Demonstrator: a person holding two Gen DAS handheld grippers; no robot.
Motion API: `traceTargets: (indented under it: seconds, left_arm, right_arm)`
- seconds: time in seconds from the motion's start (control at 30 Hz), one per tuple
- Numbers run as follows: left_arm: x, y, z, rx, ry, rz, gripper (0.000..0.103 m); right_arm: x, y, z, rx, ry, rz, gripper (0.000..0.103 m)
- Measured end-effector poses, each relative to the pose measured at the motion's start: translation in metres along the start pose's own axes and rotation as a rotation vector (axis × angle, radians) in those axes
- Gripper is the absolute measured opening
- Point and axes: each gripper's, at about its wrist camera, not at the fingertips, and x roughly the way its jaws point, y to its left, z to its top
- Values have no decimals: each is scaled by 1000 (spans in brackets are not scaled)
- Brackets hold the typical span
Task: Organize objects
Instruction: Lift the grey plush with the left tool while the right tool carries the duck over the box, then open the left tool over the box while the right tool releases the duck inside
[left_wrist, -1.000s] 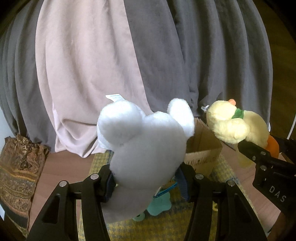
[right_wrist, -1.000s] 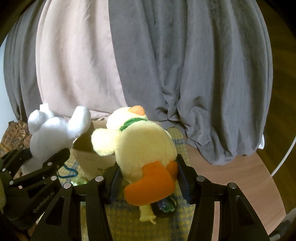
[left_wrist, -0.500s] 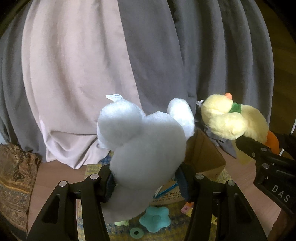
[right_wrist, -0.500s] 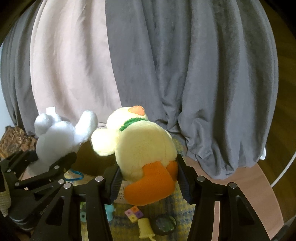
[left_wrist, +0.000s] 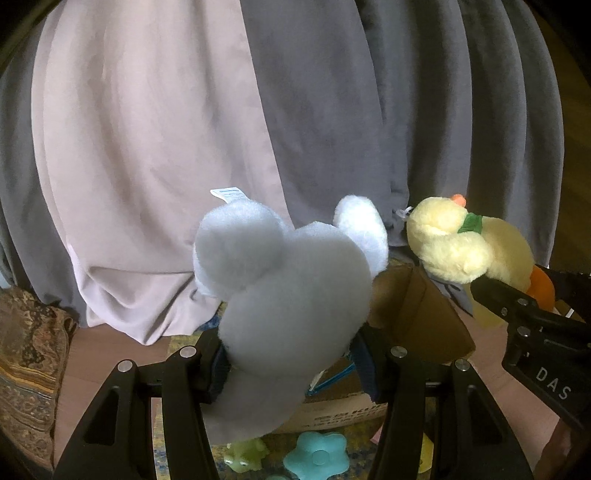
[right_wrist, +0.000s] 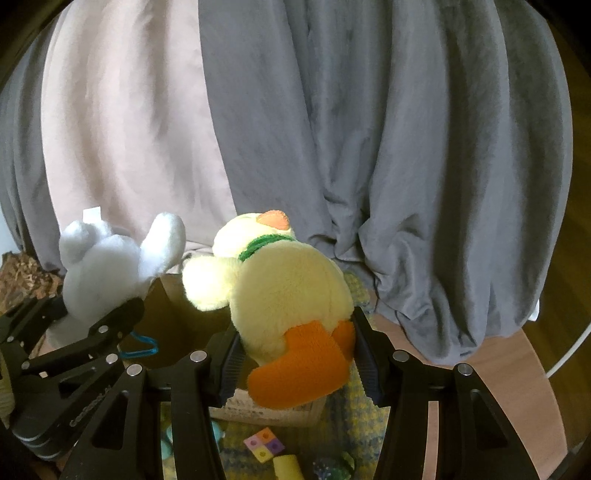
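Observation:
My left gripper (left_wrist: 291, 365) is shut on a white plush toy (left_wrist: 291, 291) and holds it in the air; the toy also shows in the right wrist view (right_wrist: 110, 262). My right gripper (right_wrist: 299, 358) is shut on a yellow plush duck (right_wrist: 288, 291) with orange feet and a green collar; the duck also shows in the left wrist view (left_wrist: 465, 243). Both toys hang above an open cardboard box (left_wrist: 417, 317) that stands on a yellow-green woven mat (right_wrist: 347, 417). The box's inside is mostly hidden behind the toys.
Small toys lie on the mat in front of the box: a teal flower (left_wrist: 317, 454), a pale green figure (left_wrist: 245, 452), a coloured cube (right_wrist: 264, 445), a yellow cylinder (right_wrist: 288, 467). Grey and pink curtains (right_wrist: 332, 129) hang close behind. A patterned cushion (left_wrist: 29, 354) lies at the left.
Both grippers have risen and come nearer the box with their toys, so more of the mat and small toys in front of the box shows below.

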Motion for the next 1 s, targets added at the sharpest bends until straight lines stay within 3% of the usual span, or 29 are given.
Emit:
traceTargets:
  seconds: [0.73,0.87,1.0]
  left_arm:
    - [40,-2,1,9,76,-2,58]
    - [43,0,0,5,77,9,63]
    - [42,0,-1,5,73,31,82]
  right_arm:
    - [44,-8,3,11,70,21,53]
    - [47,-5,2,-5,79,15,59]
    - [46,-5,2,-9,79,-2,69]
